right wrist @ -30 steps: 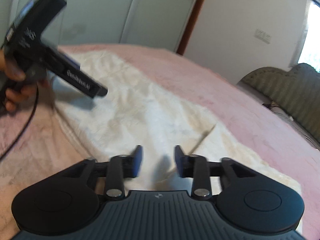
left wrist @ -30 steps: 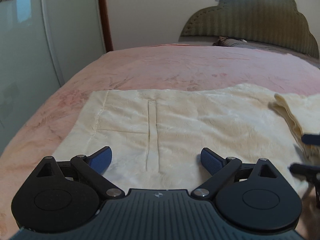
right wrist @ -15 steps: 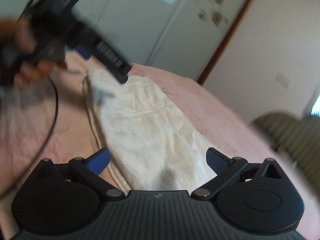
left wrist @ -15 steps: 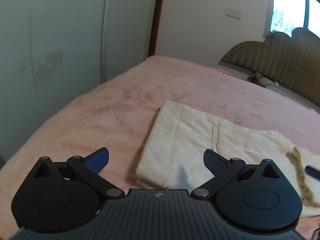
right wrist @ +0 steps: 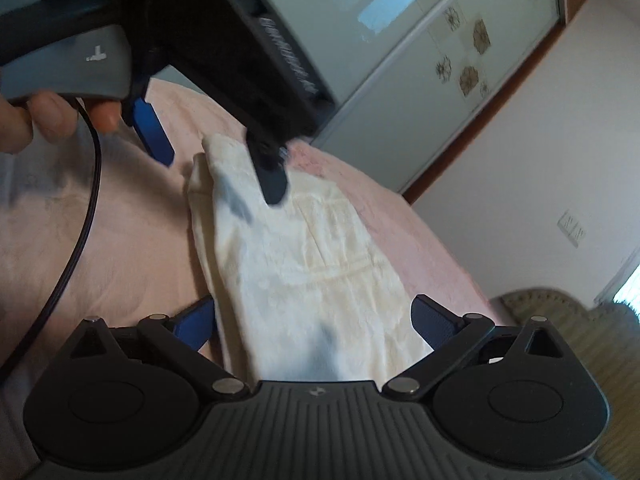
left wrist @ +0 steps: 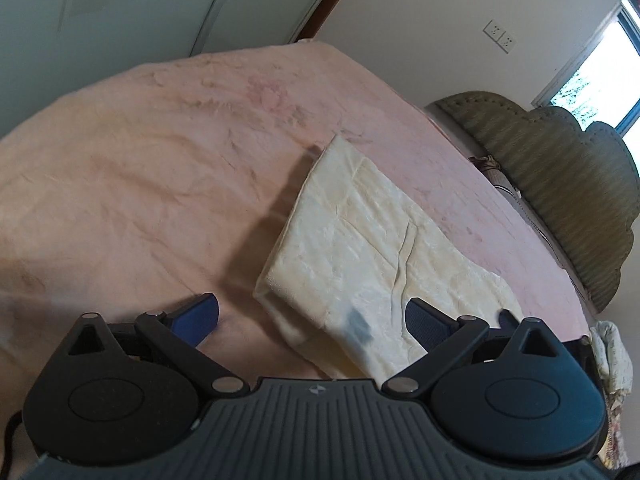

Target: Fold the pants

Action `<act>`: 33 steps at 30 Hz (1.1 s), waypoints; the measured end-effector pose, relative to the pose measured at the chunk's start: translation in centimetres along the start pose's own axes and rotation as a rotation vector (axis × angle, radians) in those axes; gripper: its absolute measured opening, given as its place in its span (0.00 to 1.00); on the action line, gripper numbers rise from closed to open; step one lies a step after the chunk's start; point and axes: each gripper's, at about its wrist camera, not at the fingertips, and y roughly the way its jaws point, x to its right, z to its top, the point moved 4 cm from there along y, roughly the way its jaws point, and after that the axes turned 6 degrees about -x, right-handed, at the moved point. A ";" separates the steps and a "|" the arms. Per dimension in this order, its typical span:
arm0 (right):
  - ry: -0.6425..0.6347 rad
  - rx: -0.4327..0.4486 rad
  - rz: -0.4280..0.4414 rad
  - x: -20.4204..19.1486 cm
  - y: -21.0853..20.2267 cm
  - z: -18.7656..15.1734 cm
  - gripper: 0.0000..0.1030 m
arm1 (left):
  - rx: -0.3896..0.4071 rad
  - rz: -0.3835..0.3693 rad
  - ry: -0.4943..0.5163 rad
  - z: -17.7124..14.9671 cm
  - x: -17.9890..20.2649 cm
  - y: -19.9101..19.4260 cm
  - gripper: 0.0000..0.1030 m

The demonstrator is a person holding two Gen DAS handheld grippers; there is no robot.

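The cream pants (left wrist: 380, 248) lie folded lengthwise on the pink bed (left wrist: 140, 160). My left gripper (left wrist: 312, 316) is open and hovers over their near corner, its pads off the cloth. In the right wrist view the pants (right wrist: 312, 280) run away from my right gripper (right wrist: 316, 320), whose wide jaws are closing a little. Cloth lies in the gap below them, and neither pad presses on it. The left gripper (right wrist: 212, 160) shows there too, held by a hand (right wrist: 48, 116) above the far end of the pants.
A green padded headboard (left wrist: 560, 184) stands at the right end of the bed. Pale wardrobe doors (right wrist: 400, 60) stand behind the bed. A black cable (right wrist: 80, 220) hangs from the left gripper over the blanket. A window (left wrist: 592, 68) is at the far right.
The right gripper went from narrow to wide open over the cloth. Both grippers rolled and shifted. The left one swung from the middle of the pants to their end corner.
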 end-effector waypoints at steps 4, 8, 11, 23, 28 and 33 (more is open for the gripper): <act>-0.058 0.008 0.067 -1.3 1.4 1.4 0.49 | -0.025 -0.087 -0.105 0.6 -0.2 0.5 0.98; -0.077 0.014 0.126 -1.8 2.5 2.5 0.22 | -0.107 -0.278 -0.215 1.2 -0.2 1.8 0.98; 0.021 0.034 0.175 0.1 2.5 3.1 0.15 | -0.136 -0.346 -0.286 2.0 -0.4 3.2 0.98; 0.318 0.080 0.590 7.9 -0.4 1.7 0.15 | -0.155 -0.367 -0.427 5.1 -1.1 8.0 0.36; 0.632 0.103 0.631 14.3 0.4 -0.5 0.16 | -0.138 -0.347 -0.431 4.8 -1.7 8.5 0.15; 0.630 -0.211 0.463 13.2 6.6 -4.2 0.15 | -0.097 -0.263 -0.327 5.2 -0.5 8.1 0.13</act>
